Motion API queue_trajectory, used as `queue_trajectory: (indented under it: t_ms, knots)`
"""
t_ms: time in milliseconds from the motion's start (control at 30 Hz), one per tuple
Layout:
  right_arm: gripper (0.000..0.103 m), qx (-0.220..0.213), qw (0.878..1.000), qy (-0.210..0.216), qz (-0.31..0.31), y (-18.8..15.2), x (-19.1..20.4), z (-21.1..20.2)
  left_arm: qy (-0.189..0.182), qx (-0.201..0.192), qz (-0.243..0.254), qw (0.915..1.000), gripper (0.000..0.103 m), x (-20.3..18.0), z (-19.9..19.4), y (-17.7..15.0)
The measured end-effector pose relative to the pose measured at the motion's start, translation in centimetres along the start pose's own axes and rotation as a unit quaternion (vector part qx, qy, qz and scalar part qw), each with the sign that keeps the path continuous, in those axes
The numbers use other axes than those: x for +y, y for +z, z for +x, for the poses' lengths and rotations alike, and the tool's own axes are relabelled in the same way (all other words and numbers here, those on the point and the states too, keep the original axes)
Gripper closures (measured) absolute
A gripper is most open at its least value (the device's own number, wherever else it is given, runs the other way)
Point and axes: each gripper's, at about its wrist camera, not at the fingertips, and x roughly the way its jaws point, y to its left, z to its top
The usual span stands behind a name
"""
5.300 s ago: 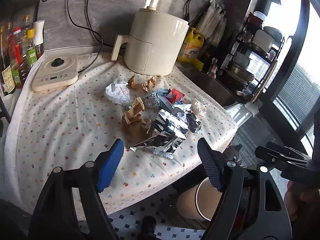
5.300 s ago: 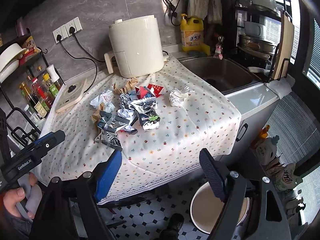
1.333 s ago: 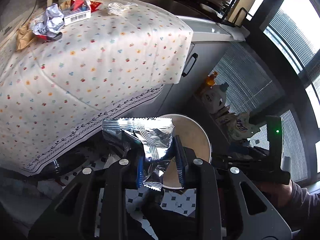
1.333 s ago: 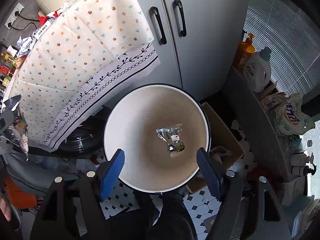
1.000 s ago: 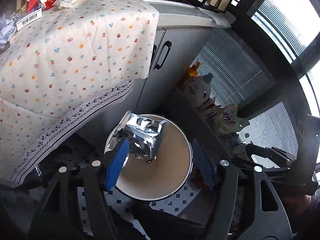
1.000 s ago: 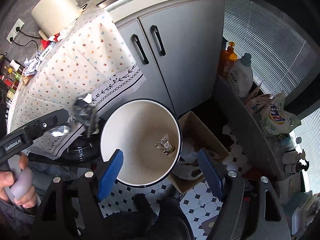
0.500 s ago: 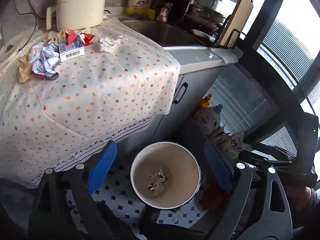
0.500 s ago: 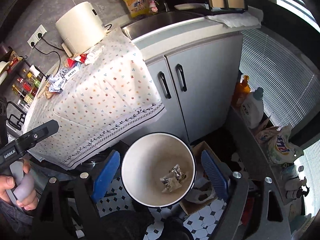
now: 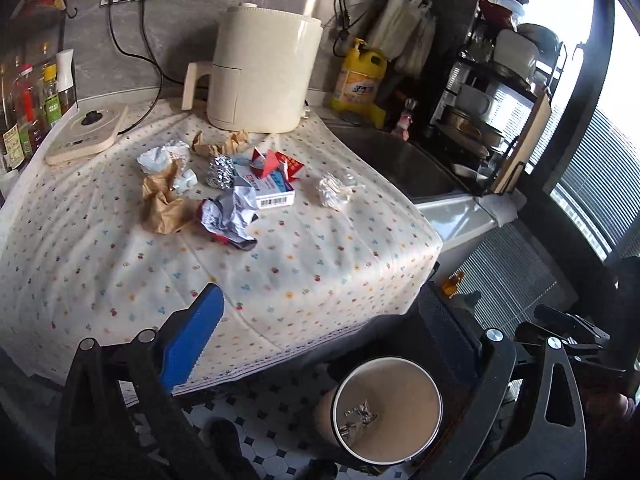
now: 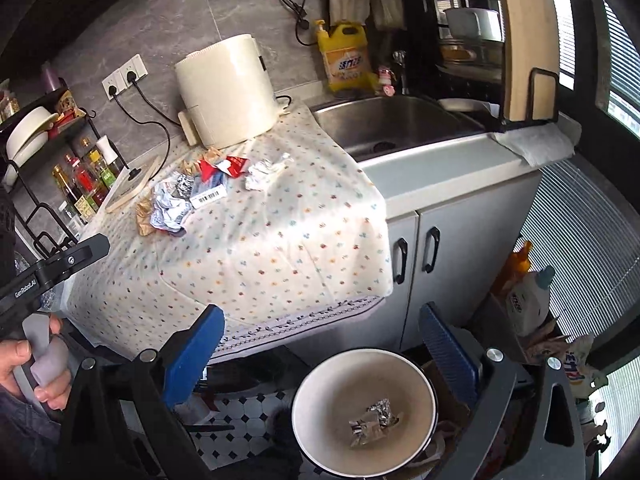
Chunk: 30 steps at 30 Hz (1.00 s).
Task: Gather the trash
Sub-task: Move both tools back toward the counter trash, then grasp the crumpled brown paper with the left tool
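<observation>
On the flowered tablecloth (image 9: 304, 264) lies a heap of trash: brown paper (image 9: 162, 200), a crumpled wrapper (image 9: 230, 216), a foil ball (image 9: 221, 170), a barcode box (image 9: 268, 190), a red carton (image 9: 276, 162) and a white plastic wad (image 9: 334, 192). The round bin (image 9: 408, 388) stands on the floor below the table edge with foil wrappers (image 9: 358, 420) in it. In the right wrist view the bin (image 10: 340, 392) holds the same wrappers (image 10: 374, 418). My left gripper (image 9: 320, 292) and right gripper (image 10: 320, 312) hang above the bin. Their jaws are opening with nothing between them.
A cream air fryer (image 9: 260, 68) and a flat cooker (image 9: 84, 136) stand at the back of the table. The sink (image 10: 392, 124), a yellow detergent bottle (image 9: 360, 80) and a dish rack are to the right. Bottles (image 9: 32, 108) stand at the far left. Cupboard doors (image 10: 440, 248) are below the counter.
The left gripper let its foil wrapper fall into the bin. Both grippers rose and tilted up from the bin towards the table, and their jaws spread wider.
</observation>
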Motion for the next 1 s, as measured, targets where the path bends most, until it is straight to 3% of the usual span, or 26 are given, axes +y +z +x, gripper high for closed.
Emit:
queue_trajectory:
  t_ms: [267, 433, 600, 733, 1000]
  knots:
    - [0.010, -0.009, 1.000, 0.015, -0.008, 4.1, 6.1, 2.9, 0.009, -0.009, -0.027, 0.9996, 0.008, 6.7, 0.8, 3.1]
    - [0.013, 0.000, 1.000, 0.019, -0.012, 5.9, 9.6, 5.6, 0.008, -0.005, -0.040, 0.9991, 0.022, 10.7, 2.4, 5.1]
    - [0.015, 0.009, 1.000, 0.014, -0.017, 7.2, 12.7, 8.1, 0.006, 0.015, -0.044, 0.9989, 0.027, 14.1, 5.0, 6.1]
    - [0.015, 0.021, 1.000, 0.007, -0.017, 7.8, 14.7, 10.3, 0.015, 0.035, -0.018, 0.9991, 0.028, 15.7, 7.3, 6.5]
    - [0.015, 0.035, 0.999, -0.017, 0.008, 8.3, 17.3, 14.1, -0.004, 0.080, 0.051, 0.9955, 0.028, 17.0, 11.6, 7.4]
